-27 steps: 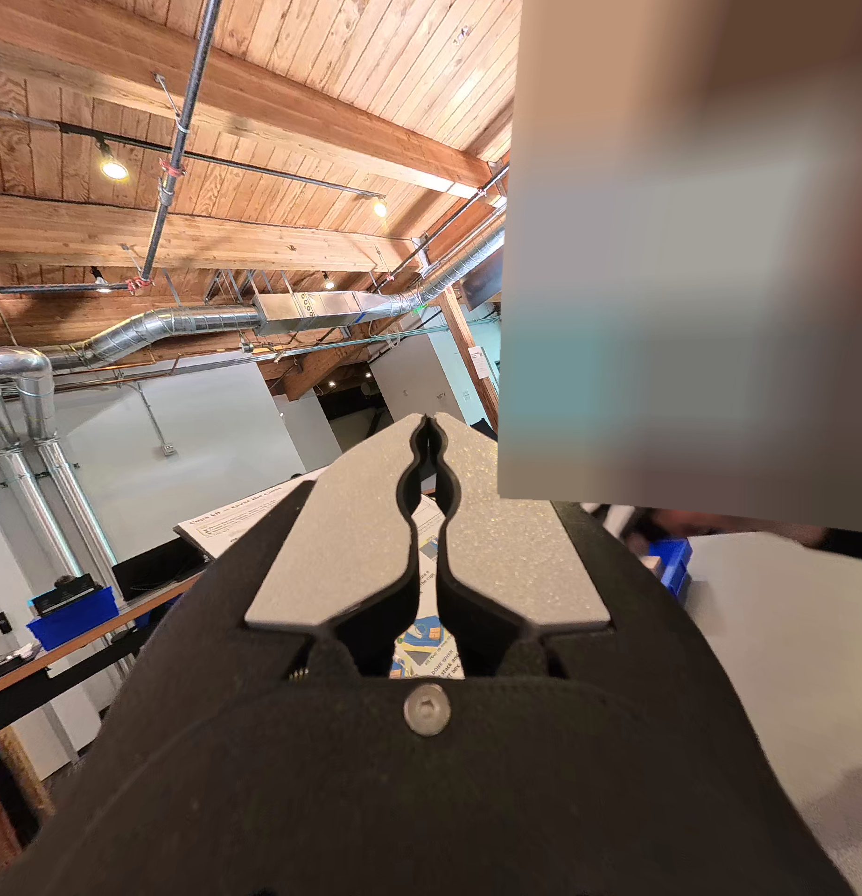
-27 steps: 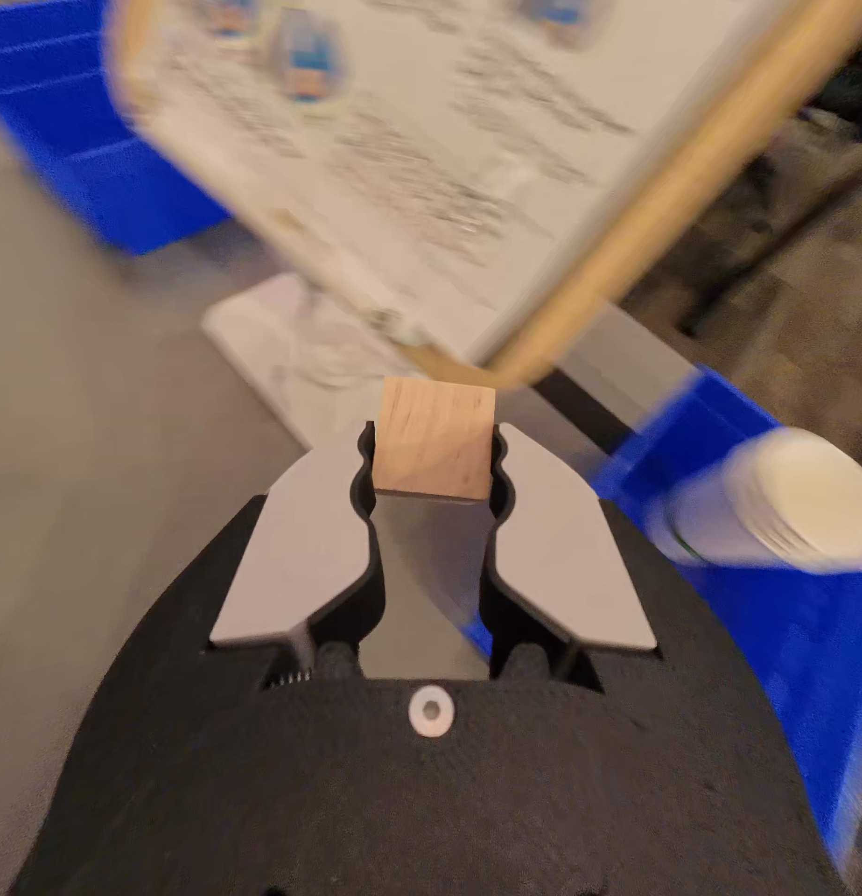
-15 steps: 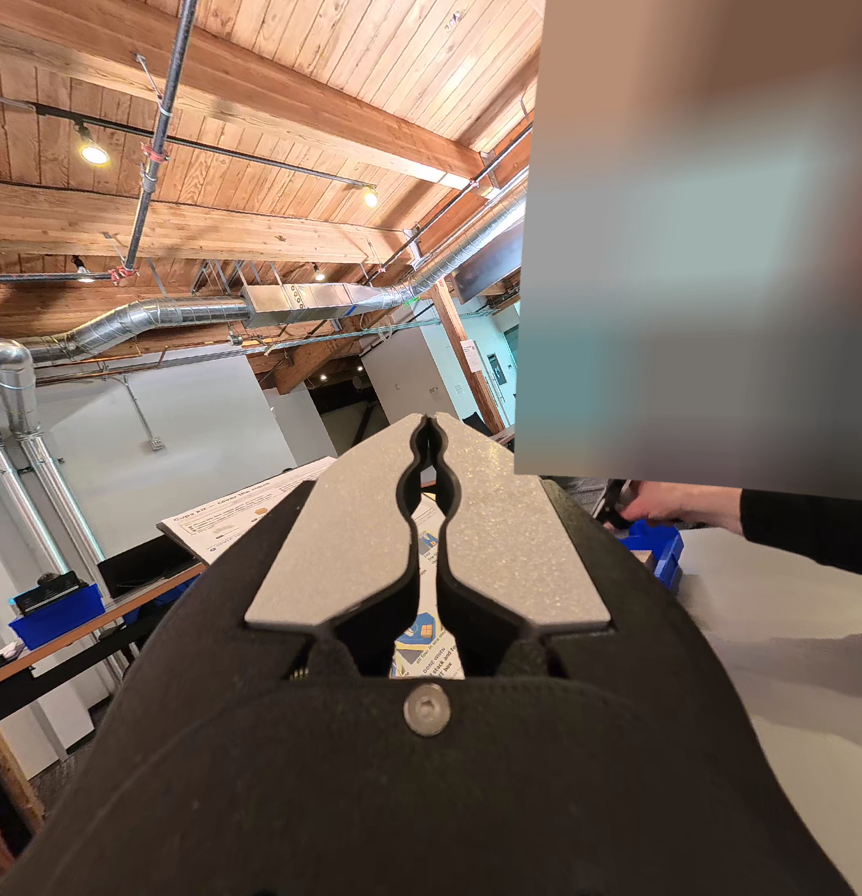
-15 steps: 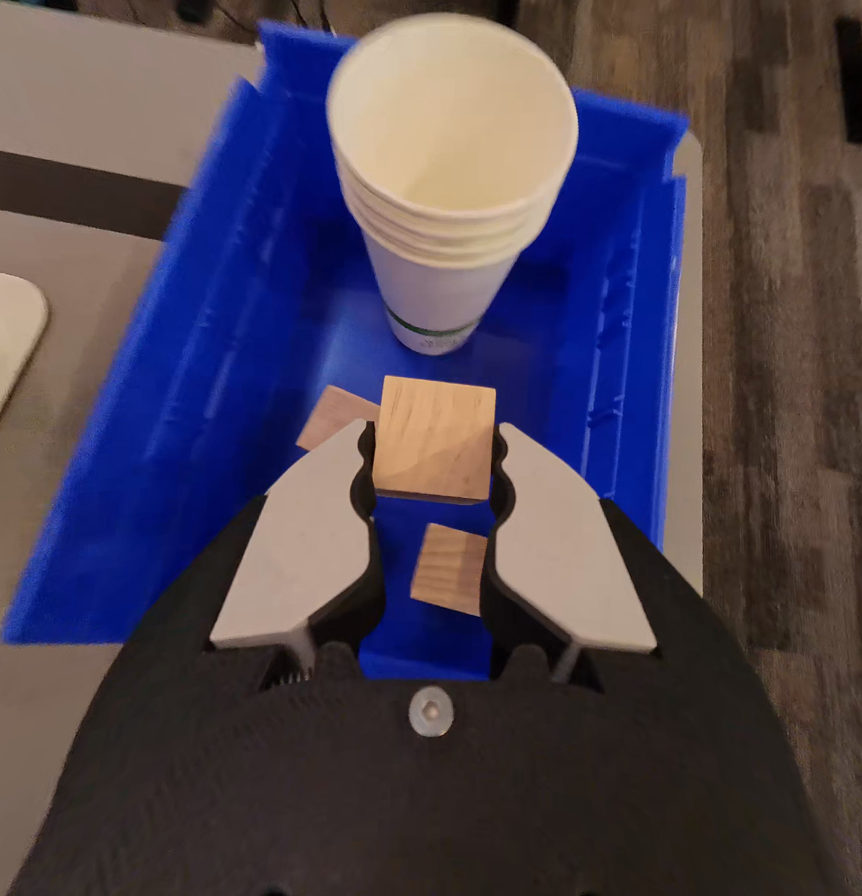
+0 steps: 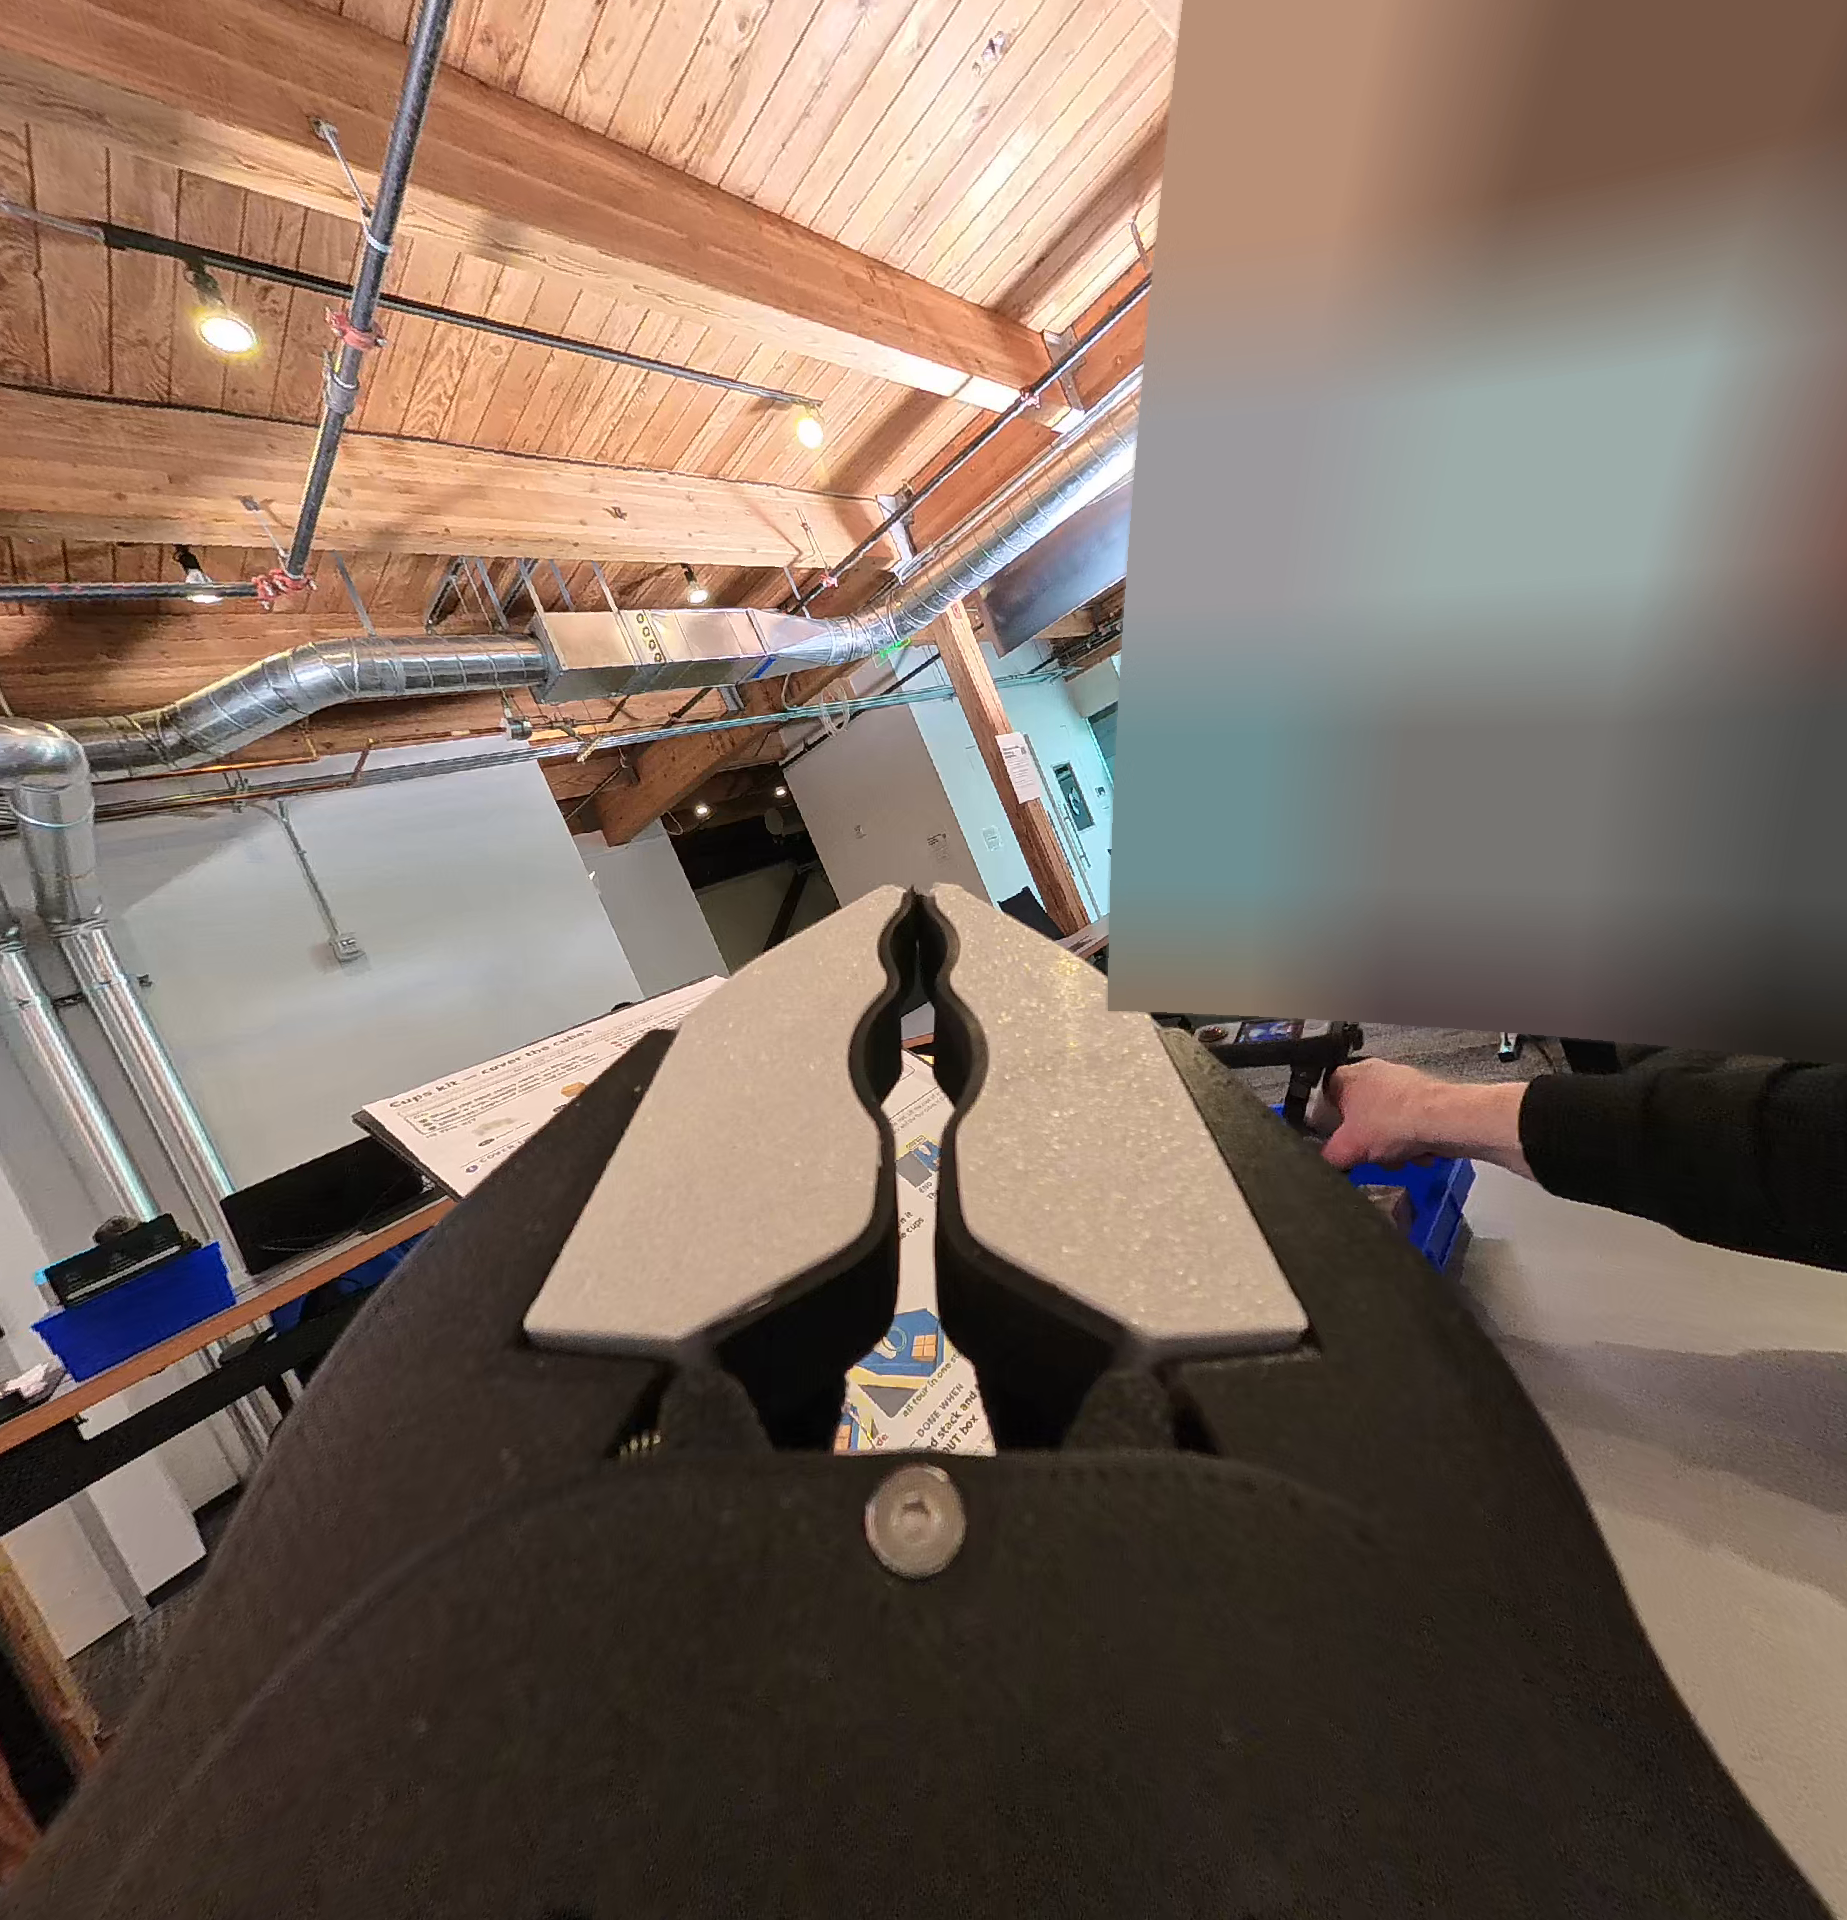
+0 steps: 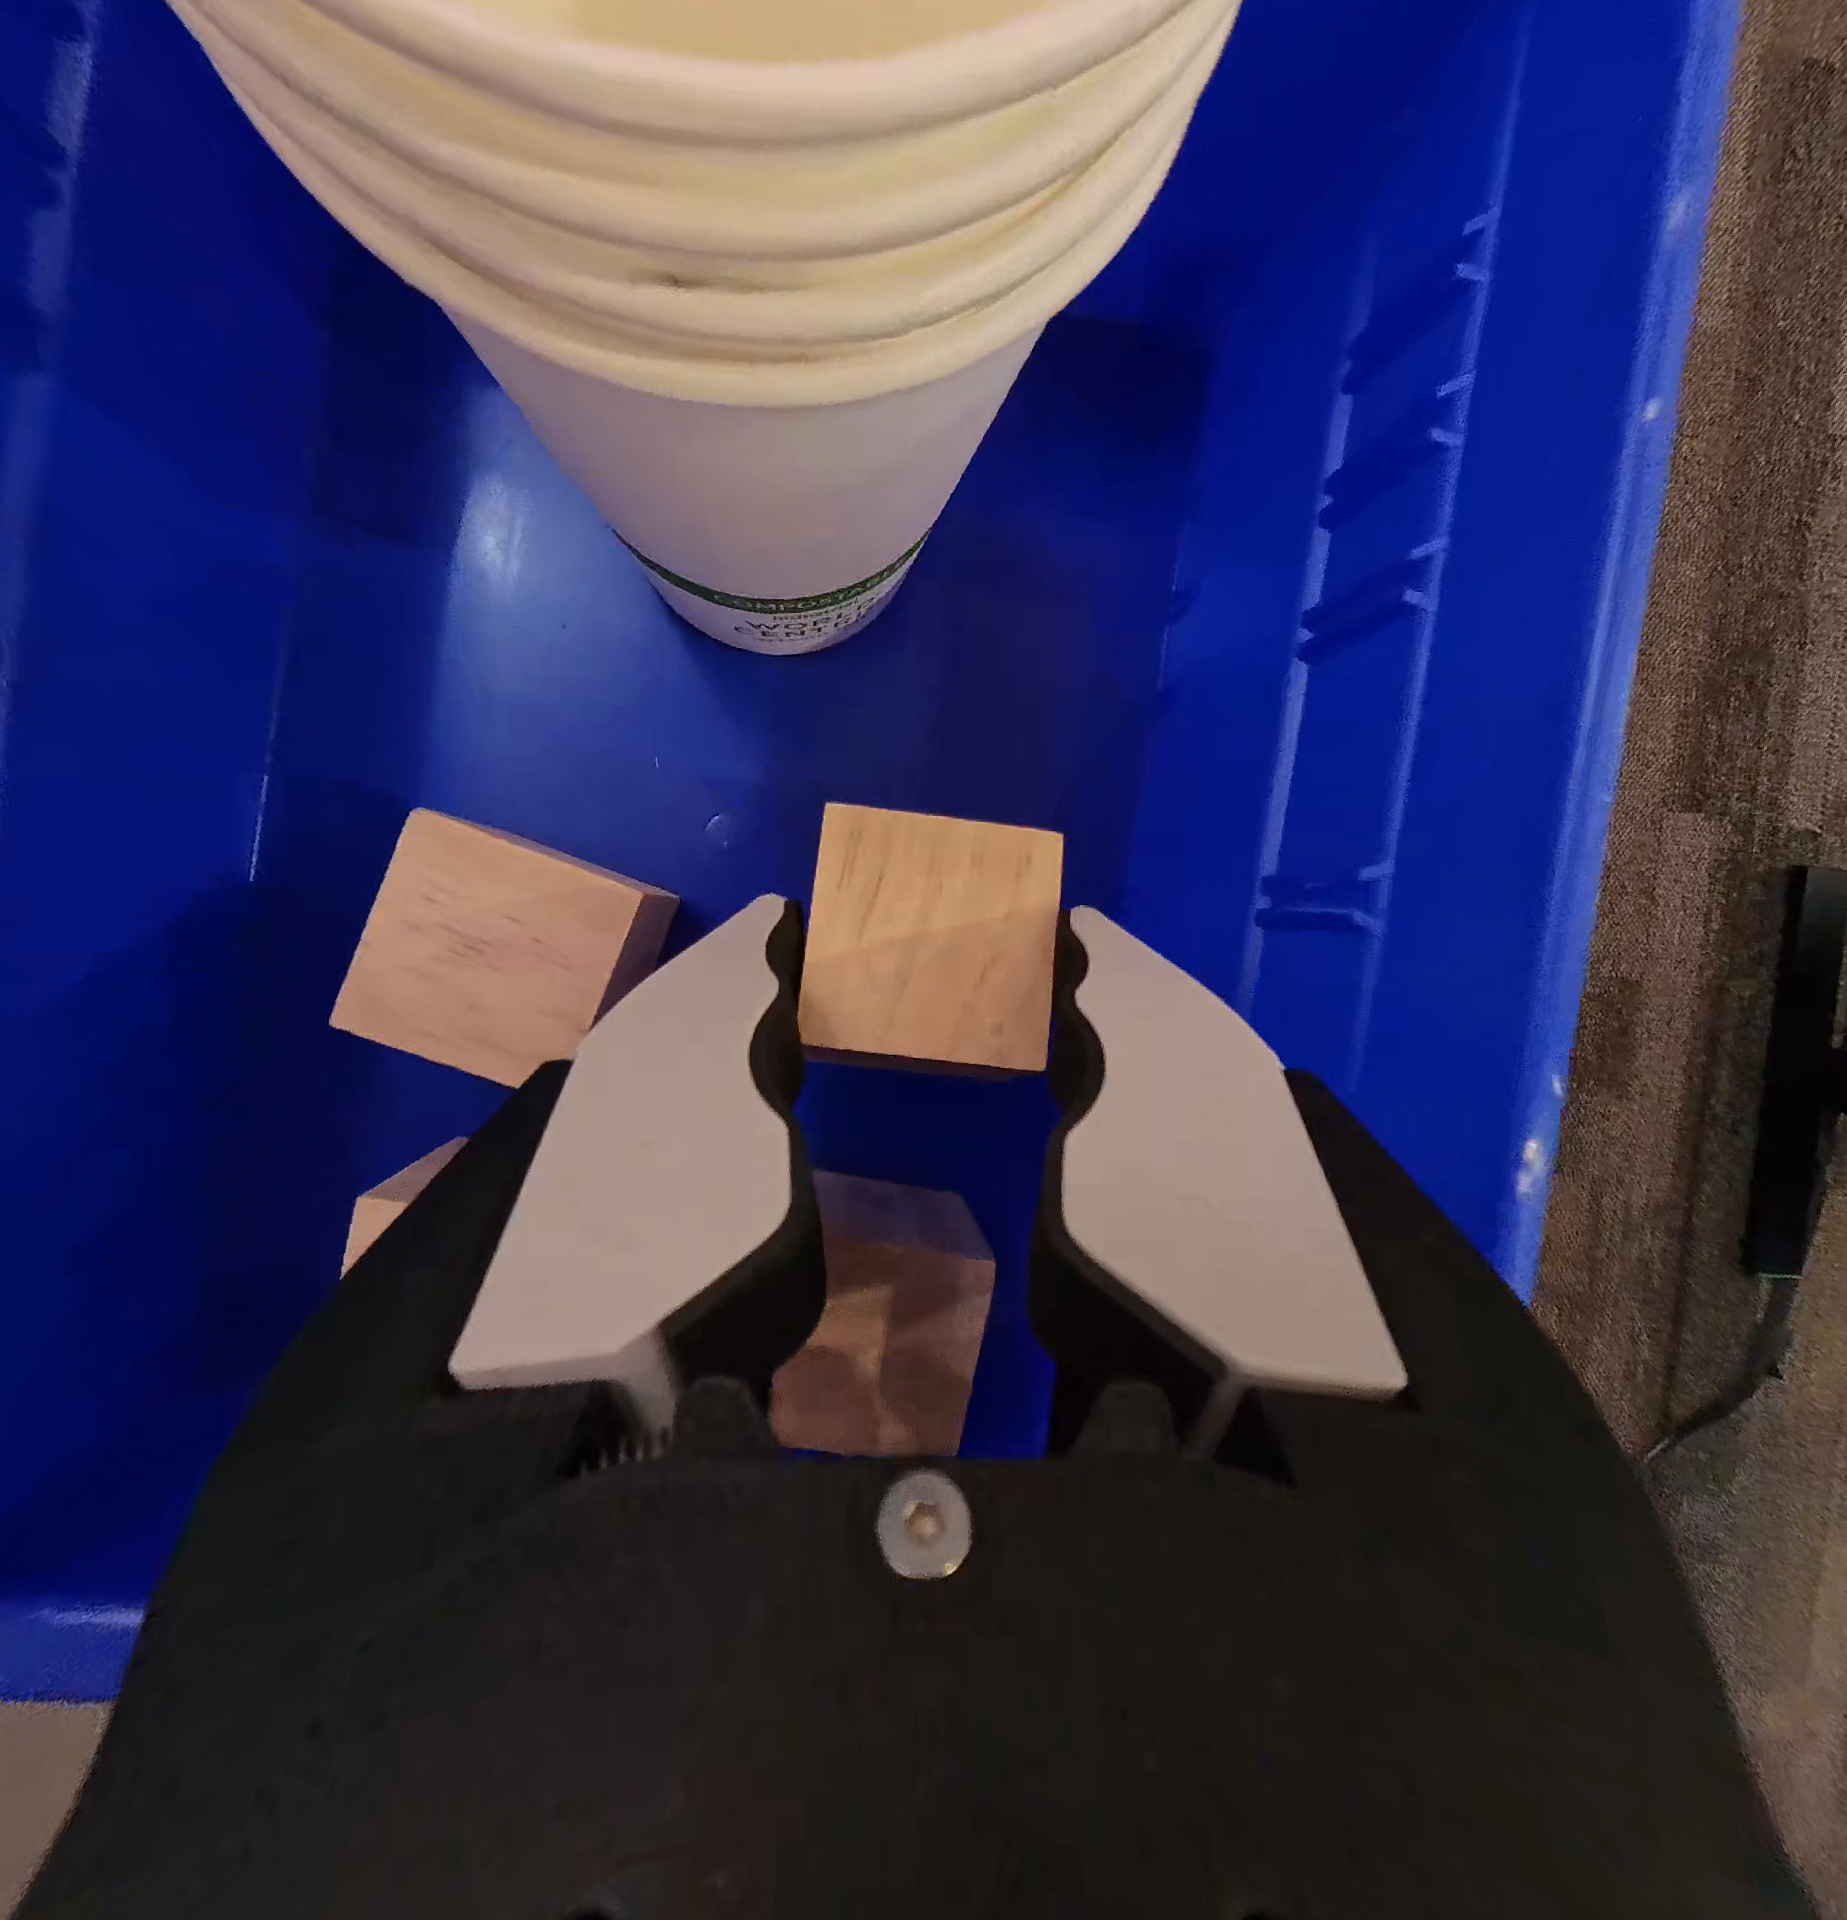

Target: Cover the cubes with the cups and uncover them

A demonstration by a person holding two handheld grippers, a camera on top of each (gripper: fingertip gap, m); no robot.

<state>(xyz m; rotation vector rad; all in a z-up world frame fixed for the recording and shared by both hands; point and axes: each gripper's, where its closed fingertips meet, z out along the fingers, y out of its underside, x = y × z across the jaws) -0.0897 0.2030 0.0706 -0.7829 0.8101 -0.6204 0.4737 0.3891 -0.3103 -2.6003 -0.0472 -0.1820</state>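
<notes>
Right gripper [image 6: 929,940]: clamped on a wooden cube [image 6: 929,935], over the blue bin [image 6: 1418,623]. Three more cubes lie in the bin; stacked cups [image 6: 753,312] stand upright beyond. Left gripper [image 5: 914,925]: together, empty, aimed at the ceiling. Risk: releasing here may drop the cube onto a neighbouring cube [image 6: 493,951], or knock the cup stack.

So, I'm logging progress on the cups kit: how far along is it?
Nearly finished, it seems. Done: the paper cups are nested in one stack inside the blue bin, with three wooden cubes, one at, lying beside it. In hand: the right gripper holds a fourth wooden cube above the bin floor. Left: release it. The left gripper is shut, empty and pointing up.
</notes>
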